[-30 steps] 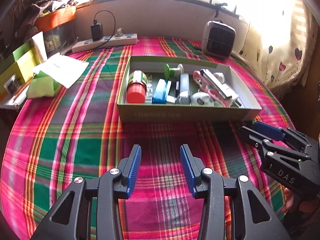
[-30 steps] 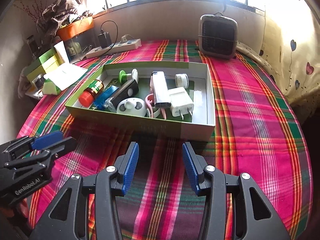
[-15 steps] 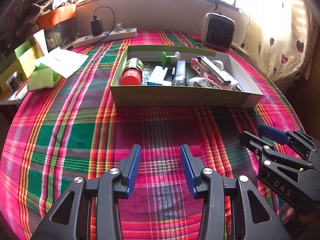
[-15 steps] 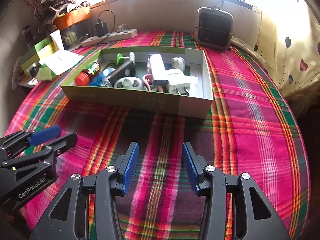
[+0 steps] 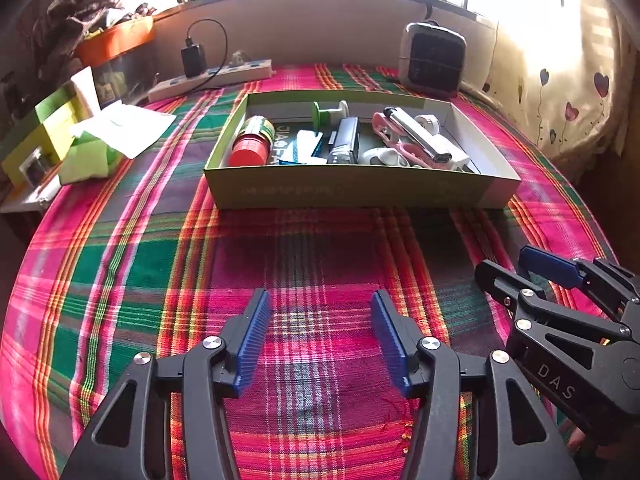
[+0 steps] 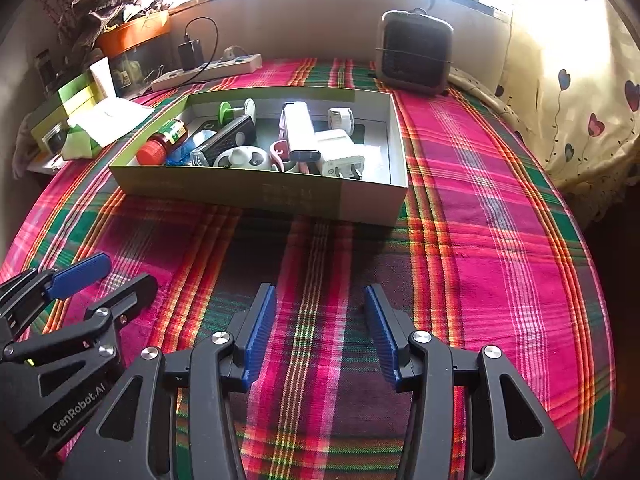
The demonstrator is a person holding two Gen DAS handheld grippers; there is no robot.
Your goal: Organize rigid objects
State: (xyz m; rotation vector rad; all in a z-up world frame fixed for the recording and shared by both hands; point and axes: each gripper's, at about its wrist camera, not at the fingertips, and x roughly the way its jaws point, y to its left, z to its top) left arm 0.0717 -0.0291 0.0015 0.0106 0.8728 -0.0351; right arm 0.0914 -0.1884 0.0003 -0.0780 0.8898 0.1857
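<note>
In the left wrist view, the left hand-held gripper (image 5: 318,344) is seen with its jaws just opened wider, nothing between them, above the checked cloth (image 5: 132,264) on the worktop. The green box (image 5: 352,192) sits well ahead, filled with the red-capped jar (image 5: 250,148), a black bar (image 5: 345,141) and other small things. In the right wrist view, the right hand-held gripper (image 6: 320,332) is held apart and empty too. The sorting looks nearly done or not yet started; a reach into the box is probably needed next. Things behind the box's near wall are partly hidden.
</note>
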